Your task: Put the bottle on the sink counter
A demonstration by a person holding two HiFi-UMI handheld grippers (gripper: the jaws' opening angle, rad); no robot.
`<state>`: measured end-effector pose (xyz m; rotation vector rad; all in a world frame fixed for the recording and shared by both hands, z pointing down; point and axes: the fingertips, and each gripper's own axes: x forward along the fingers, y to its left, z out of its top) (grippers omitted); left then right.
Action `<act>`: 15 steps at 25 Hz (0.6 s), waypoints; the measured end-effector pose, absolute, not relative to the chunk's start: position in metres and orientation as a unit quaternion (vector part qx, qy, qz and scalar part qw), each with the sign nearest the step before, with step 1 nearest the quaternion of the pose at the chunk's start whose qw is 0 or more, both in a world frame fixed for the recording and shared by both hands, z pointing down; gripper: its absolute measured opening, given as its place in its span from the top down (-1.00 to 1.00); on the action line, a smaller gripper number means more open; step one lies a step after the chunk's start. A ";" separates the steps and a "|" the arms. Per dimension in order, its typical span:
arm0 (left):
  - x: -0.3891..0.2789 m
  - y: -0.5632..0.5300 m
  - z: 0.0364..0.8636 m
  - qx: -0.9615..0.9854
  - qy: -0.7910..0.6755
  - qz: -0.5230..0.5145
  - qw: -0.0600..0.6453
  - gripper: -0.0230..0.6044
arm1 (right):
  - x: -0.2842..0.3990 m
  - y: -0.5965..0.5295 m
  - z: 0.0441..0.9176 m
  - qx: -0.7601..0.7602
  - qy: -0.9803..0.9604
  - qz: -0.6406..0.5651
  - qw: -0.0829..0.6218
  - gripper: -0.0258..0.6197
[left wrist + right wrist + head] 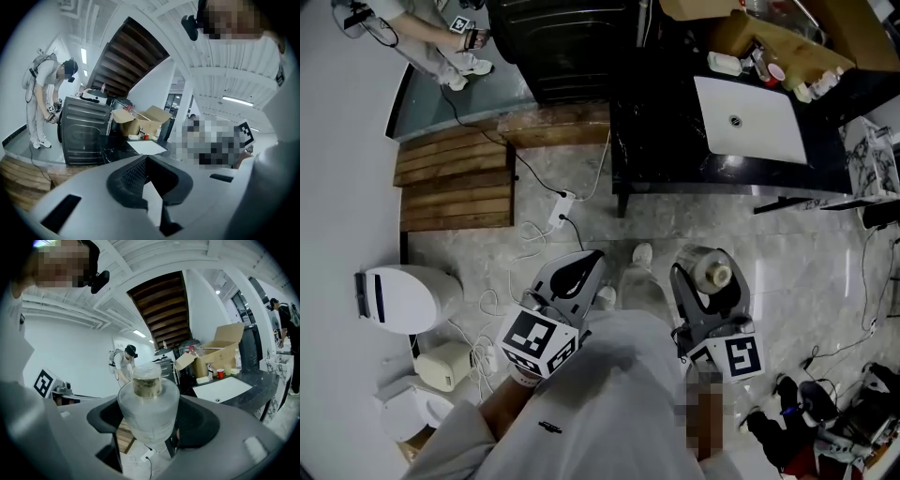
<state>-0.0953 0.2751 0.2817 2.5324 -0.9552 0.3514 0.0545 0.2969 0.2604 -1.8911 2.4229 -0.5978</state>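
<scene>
room: pale stone-look floor with wooden planks to the left. a black sink counter stands ahead of the person, well apart from both grippers.
bottle location: bottle is off the floor in the right gripper, roughly upright, cap up. it is not yet over the counter.
right gripper: jaws clamped on the bottle's body, one on each side, below the shoulder.
left gripper: left gripper has its jaws brought together at the tips, with nothing between them.
weight: judged light; the wall is clear, thin-looking plastic.
stiffness: the wall is likely to dent under a hard squeeze, so moderate clamp force is advised.
surface: smooth and rounded, judged slippery; the bottle may twist between the pads.
grip point: the wide body gives the pads the most contact. the neck is narrower and judged less secure.
bottle contents: cannot tell; the wall reads cloudy and the brownish cap is on.
basin: white basin is set into the counter and shows only its drain.
cardboard box: open cardboard box sits at the back of the counter, flaps up; contents not readable.
small containers: red cup and a few pale items stand between box and basin; fill not visible.
placement: the bare dark counter beside the basin is judged the free spot. set the bottle down base first, clear of the edge.
</scene>
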 end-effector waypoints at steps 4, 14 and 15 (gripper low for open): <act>-0.078 0.241 0.276 0.906 -0.353 0.122 0.199 0.90 | 0.071 0.263 0.258 -0.595 0.782 -0.186 0.002 -0.15; -0.025 0.172 0.264 0.896 -0.386 0.115 0.186 0.90 | 0.120 0.182 0.254 -0.562 0.807 -0.184 0.006 -0.15; -0.020 0.166 0.264 0.895 -0.389 0.116 0.184 0.90 | 0.125 0.175 0.254 -0.558 0.809 -0.183 0.006 -0.15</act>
